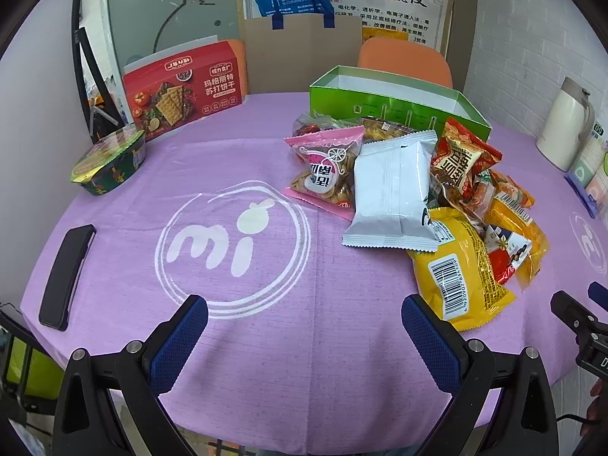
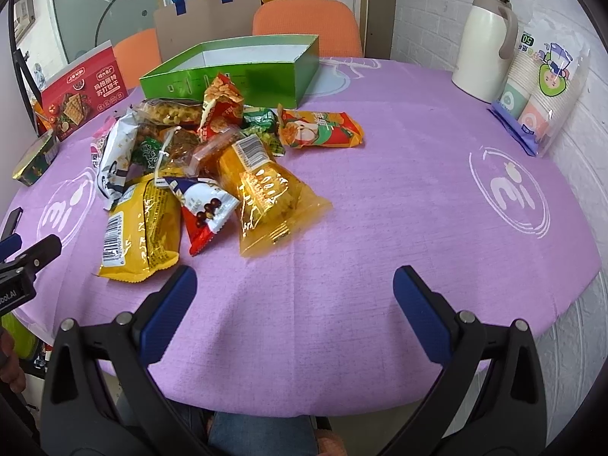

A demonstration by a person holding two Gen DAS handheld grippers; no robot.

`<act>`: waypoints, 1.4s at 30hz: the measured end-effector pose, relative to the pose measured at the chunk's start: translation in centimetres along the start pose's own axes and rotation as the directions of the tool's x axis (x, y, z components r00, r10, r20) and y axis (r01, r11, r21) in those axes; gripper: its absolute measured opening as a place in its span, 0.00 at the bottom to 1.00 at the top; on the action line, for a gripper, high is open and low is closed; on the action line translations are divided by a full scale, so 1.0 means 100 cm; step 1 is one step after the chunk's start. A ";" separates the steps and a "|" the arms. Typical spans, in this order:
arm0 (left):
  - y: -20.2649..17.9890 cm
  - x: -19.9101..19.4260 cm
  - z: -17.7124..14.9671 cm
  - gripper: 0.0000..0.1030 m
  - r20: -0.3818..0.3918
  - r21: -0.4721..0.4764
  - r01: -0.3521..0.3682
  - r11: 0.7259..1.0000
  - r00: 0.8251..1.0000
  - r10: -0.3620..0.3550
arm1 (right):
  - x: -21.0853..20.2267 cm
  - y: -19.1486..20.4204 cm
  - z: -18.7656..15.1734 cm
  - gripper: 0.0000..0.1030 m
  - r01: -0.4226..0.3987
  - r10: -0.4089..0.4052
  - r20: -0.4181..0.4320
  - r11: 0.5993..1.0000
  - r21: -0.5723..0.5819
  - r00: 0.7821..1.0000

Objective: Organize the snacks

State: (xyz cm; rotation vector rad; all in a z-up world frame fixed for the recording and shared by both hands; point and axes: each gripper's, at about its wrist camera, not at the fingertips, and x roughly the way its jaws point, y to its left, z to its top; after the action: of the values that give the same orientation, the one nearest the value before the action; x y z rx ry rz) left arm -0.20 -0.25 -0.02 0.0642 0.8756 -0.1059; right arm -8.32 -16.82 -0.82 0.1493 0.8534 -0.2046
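A pile of snack packets (image 1: 448, 193) lies on the purple tablecloth in front of an open, empty green box (image 1: 395, 102). The pile includes a white packet (image 1: 391, 193), a pink packet (image 1: 326, 167) and a yellow packet (image 1: 459, 269). In the right wrist view the pile (image 2: 197, 159) sits left of centre, with the green box (image 2: 235, 72) behind it and an orange packet (image 2: 319, 129) a little apart. My left gripper (image 1: 304, 315) is open and empty over the cloth near the front edge. My right gripper (image 2: 294, 285) is open and empty, right of the pile.
A red cracker box (image 1: 182, 91) and a green bowl of noodles (image 1: 110, 163) stand at the far left. A black phone (image 1: 66, 277) lies at the left edge. A cream jug (image 2: 486, 45) and a pack of paper cups (image 2: 543, 95) stand at the far right. Orange chairs (image 2: 307, 22) are behind the table.
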 end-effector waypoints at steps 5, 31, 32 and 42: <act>-0.001 0.000 -0.001 1.00 0.001 0.005 0.008 1.000 1.000 -0.008 | -0.001 0.001 0.001 1.00 0.004 -0.004 0.005 1.000 -0.002 1.000; -0.003 0.009 0.000 1.00 -0.013 0.011 0.009 1.000 1.000 -0.009 | 0.010 0.008 0.002 1.00 0.002 -0.003 -0.011 1.000 -0.021 1.000; -0.004 0.010 0.001 1.00 -0.015 0.012 0.009 1.000 1.000 -0.009 | 0.010 0.008 0.002 1.00 0.002 -0.003 -0.012 1.000 -0.022 1.000; -0.006 0.013 0.003 1.00 -0.021 0.017 0.001 1.000 1.000 0.000 | 0.014 0.009 0.004 1.00 0.007 -0.007 -0.018 1.000 -0.025 1.000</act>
State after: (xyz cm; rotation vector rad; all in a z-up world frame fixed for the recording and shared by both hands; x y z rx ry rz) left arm 0.78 -0.92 -0.91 0.0814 0.8957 -0.1134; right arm -6.90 -16.21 -1.56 0.1251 0.8742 -0.1995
